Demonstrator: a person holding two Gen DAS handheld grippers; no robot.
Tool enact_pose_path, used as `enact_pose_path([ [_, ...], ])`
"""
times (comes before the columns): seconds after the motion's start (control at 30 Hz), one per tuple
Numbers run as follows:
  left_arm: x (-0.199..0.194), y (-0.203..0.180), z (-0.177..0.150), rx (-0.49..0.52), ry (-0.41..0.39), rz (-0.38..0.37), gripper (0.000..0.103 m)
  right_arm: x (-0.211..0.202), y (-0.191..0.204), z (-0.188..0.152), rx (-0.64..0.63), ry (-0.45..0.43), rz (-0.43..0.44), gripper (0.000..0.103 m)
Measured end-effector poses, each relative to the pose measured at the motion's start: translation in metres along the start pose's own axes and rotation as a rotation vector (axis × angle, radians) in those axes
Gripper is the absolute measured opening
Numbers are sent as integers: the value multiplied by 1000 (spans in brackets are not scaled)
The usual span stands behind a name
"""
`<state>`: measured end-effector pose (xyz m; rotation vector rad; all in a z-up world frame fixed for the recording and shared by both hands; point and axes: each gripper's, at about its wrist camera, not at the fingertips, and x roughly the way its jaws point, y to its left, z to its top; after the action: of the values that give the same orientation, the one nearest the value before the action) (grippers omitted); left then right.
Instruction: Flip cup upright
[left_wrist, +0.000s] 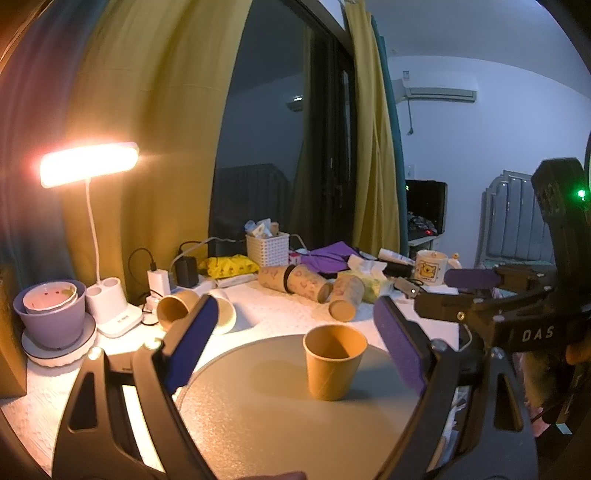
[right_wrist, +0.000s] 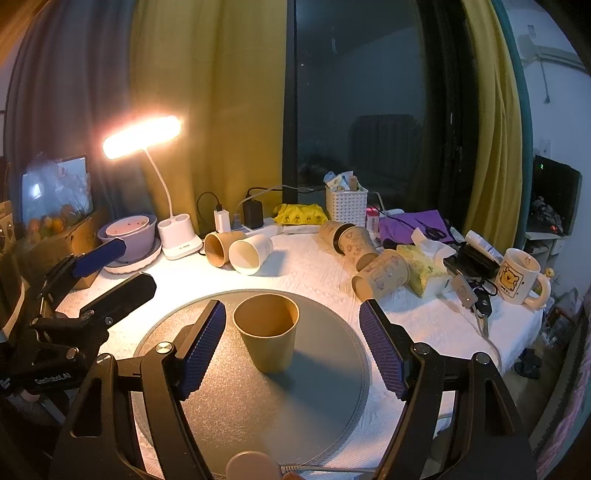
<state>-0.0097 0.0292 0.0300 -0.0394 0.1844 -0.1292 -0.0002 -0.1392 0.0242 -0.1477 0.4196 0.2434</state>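
A brown paper cup (left_wrist: 333, 362) stands upright, mouth up, on a round grey mat (left_wrist: 258, 417). It also shows in the right wrist view (right_wrist: 266, 338) on the mat (right_wrist: 251, 406). My left gripper (left_wrist: 295, 350) is open, its blue pads on either side of the cup and clear of it. My right gripper (right_wrist: 291, 347) is open too, the cup between its pads, nearer the left one, not touched. The right gripper also shows at the right of the left wrist view (left_wrist: 443, 295). The left gripper shows at the left of the right wrist view (right_wrist: 122, 266).
Several paper cups lie on their sides at the back of the white tablecloth (right_wrist: 236, 251) (right_wrist: 380, 278). A lit desk lamp (right_wrist: 142, 136), a purple bowl (right_wrist: 127, 236), a white basket (right_wrist: 346, 206), a bear mug (right_wrist: 519, 282) and keys (right_wrist: 476, 299) crowd the table's edges.
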Motion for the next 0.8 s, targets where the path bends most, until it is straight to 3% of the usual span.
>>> enact_pose_path([
  [0.8, 0, 6, 3, 15, -17, 1, 87, 0, -1, 0, 2, 0, 1, 78],
])
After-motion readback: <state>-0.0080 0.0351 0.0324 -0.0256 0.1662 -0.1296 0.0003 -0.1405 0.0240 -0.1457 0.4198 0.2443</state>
